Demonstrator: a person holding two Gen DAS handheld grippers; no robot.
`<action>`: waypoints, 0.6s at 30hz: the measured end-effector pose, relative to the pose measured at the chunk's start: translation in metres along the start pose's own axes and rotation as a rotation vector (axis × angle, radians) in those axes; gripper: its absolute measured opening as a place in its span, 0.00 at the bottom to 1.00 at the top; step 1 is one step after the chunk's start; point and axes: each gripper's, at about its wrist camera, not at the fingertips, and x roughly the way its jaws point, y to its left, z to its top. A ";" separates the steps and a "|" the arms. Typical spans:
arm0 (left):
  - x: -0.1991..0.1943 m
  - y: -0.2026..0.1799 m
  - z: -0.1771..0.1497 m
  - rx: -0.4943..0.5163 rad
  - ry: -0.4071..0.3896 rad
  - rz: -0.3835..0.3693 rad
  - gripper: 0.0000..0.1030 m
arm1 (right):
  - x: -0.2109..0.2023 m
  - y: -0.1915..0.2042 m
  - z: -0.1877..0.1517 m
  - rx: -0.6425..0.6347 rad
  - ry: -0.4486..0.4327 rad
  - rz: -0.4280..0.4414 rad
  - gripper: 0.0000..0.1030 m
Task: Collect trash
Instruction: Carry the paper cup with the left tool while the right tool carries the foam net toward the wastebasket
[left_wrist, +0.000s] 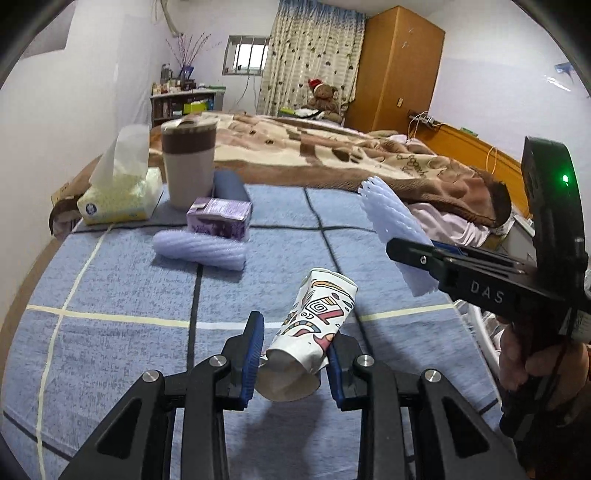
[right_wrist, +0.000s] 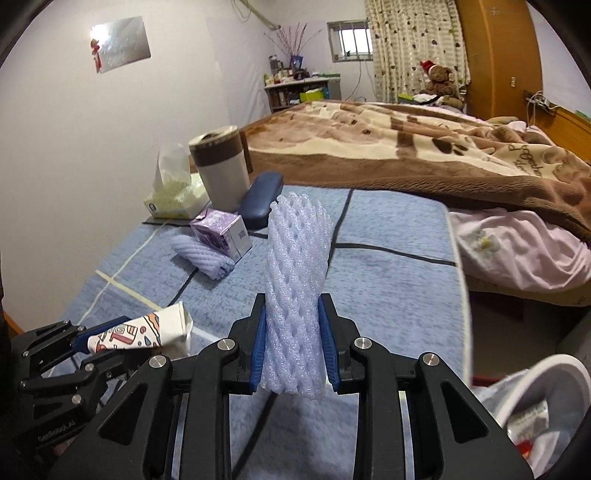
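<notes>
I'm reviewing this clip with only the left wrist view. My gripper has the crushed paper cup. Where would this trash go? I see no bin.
Observer: A white bin sits at the lower right of the right wrist view, beside the blue blanket.
Operator: Is it empty?
Observer: No, there is already some packaging inside.
Operator: Is the right gripper's foam net held properly?
Observer: Yes, the right gripper is shut on the foam net, pads pressing both sides, net standing upright.

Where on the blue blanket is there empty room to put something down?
The blue blanket is bare on its near half, and on the right toward the brown bedspread. It's crowded far left: tissue box, cup, purple carton and foam net.
</notes>
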 end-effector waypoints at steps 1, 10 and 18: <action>-0.004 -0.003 0.001 0.000 -0.009 0.001 0.31 | -0.005 -0.002 -0.001 0.005 -0.008 0.000 0.27; -0.034 -0.051 0.004 0.030 -0.078 -0.029 0.31 | -0.057 -0.026 -0.018 0.044 -0.078 -0.034 0.27; -0.049 -0.097 0.001 0.061 -0.112 -0.088 0.31 | -0.097 -0.056 -0.034 0.083 -0.119 -0.097 0.27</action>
